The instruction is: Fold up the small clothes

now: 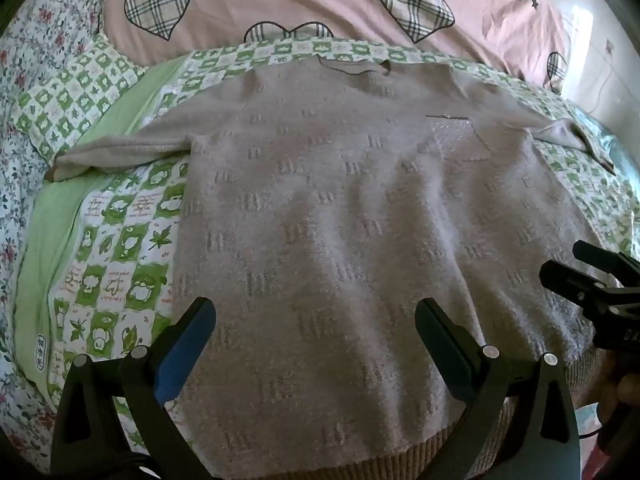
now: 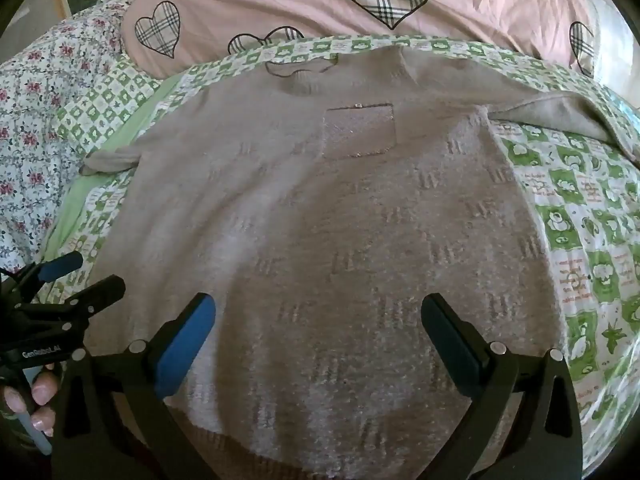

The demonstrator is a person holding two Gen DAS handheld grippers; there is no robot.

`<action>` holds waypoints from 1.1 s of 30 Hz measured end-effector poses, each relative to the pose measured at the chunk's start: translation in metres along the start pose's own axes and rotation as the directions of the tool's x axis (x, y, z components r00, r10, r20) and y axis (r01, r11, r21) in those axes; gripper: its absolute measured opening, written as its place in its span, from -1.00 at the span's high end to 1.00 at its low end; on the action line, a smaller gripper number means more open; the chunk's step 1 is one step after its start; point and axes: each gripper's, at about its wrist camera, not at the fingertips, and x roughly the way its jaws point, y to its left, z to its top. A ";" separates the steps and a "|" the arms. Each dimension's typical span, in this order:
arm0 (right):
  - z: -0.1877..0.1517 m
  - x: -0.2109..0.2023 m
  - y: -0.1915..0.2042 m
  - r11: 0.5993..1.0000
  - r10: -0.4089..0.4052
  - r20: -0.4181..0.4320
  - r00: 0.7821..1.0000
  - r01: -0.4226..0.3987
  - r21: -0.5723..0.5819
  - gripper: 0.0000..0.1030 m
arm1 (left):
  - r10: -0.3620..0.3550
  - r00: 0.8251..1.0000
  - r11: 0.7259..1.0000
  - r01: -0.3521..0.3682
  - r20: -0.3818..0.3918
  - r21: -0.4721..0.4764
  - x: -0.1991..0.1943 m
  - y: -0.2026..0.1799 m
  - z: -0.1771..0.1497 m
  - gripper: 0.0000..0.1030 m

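Plainly, "CenRobot.AI" marks the left gripper [image 2: 80,276].

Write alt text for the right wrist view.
A beige knit sweater with a chest pocket lies flat, front up, on a green-and-white checked sheet. The open right gripper hovers over its lower half, the left gripper at the left edge.
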 end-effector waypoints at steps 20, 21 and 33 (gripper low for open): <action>-0.001 -0.006 -0.020 0.998 0.031 -0.041 0.999 -0.033 -0.052 -0.99 | -0.016 1.000 1.000 0.016 -0.004 -0.007 0.002 -0.001 0.000 -0.95; -0.003 -0.005 -0.018 0.998 0.032 -0.042 0.999 -0.034 -0.050 -0.99 | -0.017 1.000 1.000 0.017 -0.004 -0.007 0.003 -0.001 0.001 -0.95; -0.003 0.001 -0.024 0.998 0.041 -0.051 0.998 -0.043 -0.053 -0.99 | -0.024 1.000 1.000 0.024 -0.012 -0.009 0.003 -0.002 0.001 -0.95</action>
